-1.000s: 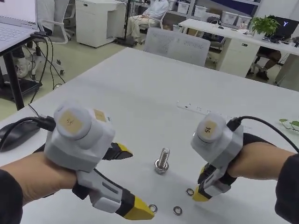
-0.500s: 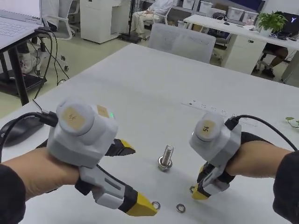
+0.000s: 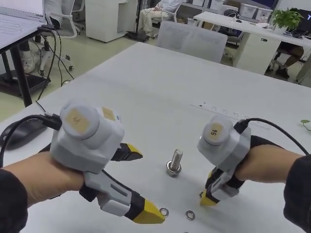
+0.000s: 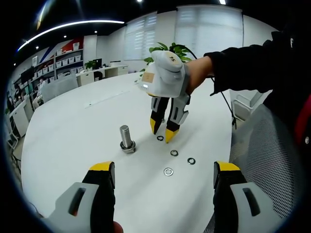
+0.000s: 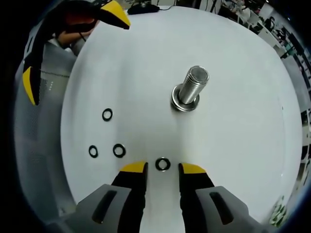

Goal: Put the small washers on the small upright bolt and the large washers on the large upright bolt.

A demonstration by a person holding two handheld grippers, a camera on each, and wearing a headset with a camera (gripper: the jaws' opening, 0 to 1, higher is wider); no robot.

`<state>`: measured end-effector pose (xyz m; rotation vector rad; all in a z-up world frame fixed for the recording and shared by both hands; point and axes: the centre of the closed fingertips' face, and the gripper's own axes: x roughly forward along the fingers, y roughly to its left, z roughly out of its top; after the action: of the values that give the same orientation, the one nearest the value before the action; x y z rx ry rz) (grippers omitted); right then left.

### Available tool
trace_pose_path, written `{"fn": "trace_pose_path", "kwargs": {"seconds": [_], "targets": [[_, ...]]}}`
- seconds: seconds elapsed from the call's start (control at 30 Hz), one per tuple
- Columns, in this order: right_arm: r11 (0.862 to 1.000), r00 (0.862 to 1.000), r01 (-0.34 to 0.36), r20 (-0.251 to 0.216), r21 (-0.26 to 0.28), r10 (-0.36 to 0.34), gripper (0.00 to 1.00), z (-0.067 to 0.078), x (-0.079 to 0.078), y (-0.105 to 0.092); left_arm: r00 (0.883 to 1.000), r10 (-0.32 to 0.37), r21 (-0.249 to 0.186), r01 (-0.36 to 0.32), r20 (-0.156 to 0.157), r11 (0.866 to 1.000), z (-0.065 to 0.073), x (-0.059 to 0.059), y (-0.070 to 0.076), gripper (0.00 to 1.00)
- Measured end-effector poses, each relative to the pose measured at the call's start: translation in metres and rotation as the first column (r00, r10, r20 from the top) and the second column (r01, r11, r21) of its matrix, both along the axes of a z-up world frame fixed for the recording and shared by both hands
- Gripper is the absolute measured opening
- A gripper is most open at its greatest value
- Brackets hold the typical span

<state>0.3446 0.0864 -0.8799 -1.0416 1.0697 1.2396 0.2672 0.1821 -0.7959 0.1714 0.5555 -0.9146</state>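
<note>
One upright steel bolt stands on the white table between my grippers. My right gripper points down at the table with its jaws a little apart, and a small washer lies on the table between the tips, untouched. Three more washers lie to its left. My left gripper is wide open, low over the table, with a washer lying between its yellow tips.
A power strip lies on the white table beyond the bolt. A black mouse and cable sit at the table's left edge. A grey chair stands at the far side.
The right gripper has dropped slightly and moved over the washer that lay beside its tip. The left gripper has barely moved. The head camera has shifted a little.
</note>
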Motion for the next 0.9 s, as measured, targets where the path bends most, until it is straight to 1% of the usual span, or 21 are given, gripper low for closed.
{"fn": "trace_pose_path", "kwargs": {"seconds": [0.13, 0.77, 0.9], "targets": [[1.000, 1.000, 0.008, -0.013, 0.005, -0.008, 0.25, 0.0001, -0.0020, -0.0001, 1.000, 0.001, -0.001, -0.001, 0.000, 1.000, 0.0005, -0.0003, -0.0001, 0.83], [1.000, 1.000, -0.010, -0.014, 0.003, 0.010, 0.24, 0.0003, -0.0037, 0.0009, 1.000, 0.000, -0.001, 0.000, -0.005, 1.000, 0.0009, -0.0019, -0.0008, 0.83], [1.000, 1.000, -0.018, -0.009, 0.001, 0.018, 0.19, 0.0003, -0.0045, 0.0011, 1.000, -0.001, 0.000, 0.001, -0.005, 1.000, 0.0007, -0.0018, -0.0005, 0.83]]}}
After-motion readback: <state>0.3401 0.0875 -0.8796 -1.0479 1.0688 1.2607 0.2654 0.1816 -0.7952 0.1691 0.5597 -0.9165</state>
